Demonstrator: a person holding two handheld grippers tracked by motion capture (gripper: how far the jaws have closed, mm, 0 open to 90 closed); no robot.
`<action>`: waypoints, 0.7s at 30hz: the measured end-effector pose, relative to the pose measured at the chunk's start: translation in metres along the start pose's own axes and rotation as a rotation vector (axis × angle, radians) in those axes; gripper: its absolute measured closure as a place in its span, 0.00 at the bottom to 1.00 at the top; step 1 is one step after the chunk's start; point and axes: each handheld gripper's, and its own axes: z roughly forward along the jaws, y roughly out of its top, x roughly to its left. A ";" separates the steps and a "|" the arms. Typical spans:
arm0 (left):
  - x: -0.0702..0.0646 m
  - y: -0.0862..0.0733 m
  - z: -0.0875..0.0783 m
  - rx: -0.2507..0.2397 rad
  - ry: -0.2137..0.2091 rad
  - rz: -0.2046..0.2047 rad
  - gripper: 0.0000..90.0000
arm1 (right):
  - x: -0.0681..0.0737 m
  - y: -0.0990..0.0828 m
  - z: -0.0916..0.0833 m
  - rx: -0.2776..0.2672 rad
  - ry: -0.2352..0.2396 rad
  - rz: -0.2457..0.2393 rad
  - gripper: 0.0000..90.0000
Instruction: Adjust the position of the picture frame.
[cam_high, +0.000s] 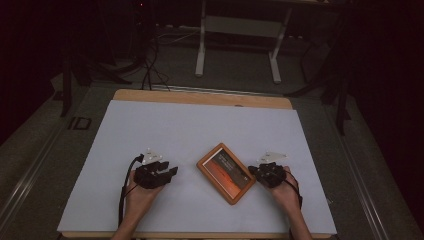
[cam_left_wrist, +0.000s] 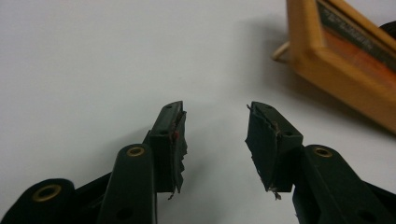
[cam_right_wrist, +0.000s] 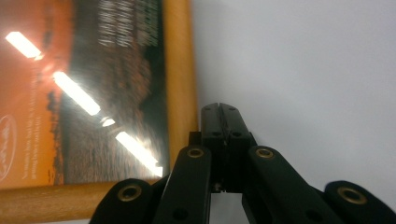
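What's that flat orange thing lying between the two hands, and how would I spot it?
Look at the white sheet covering the table. Toward its near edge, between the left gripper and the right gripper, a picture frame lies flat and askew. Its light wooden border around a dark orange print sets it apart from the black grippers.

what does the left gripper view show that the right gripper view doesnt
Left gripper view: the left claw with its jaws spread apart, torn pads on their inner faces, bare white table cover between them, and the picture frame seen edge-on from a corner, off to one side and apart from the jaws.

Right gripper view: the right claw with its jaws closed together, tips right beside the frame's wooden edge, and the glossy picture face-on with bright light streaks reflected in it.

Both: the wooden frame, the white table cover and black jaws with brass rivets.
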 end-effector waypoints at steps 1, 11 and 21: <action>-0.001 0.000 0.000 0.001 -0.012 -0.002 0.63 | 0.005 0.001 -0.001 0.005 0.000 -0.013 1.00; -0.025 0.005 0.009 0.013 -0.162 0.001 0.59 | 0.030 0.004 -0.011 -0.019 0.092 -0.038 1.00; -0.041 0.011 0.028 0.064 -0.219 -0.042 0.44 | 0.015 0.010 -0.011 -0.096 0.137 0.116 0.60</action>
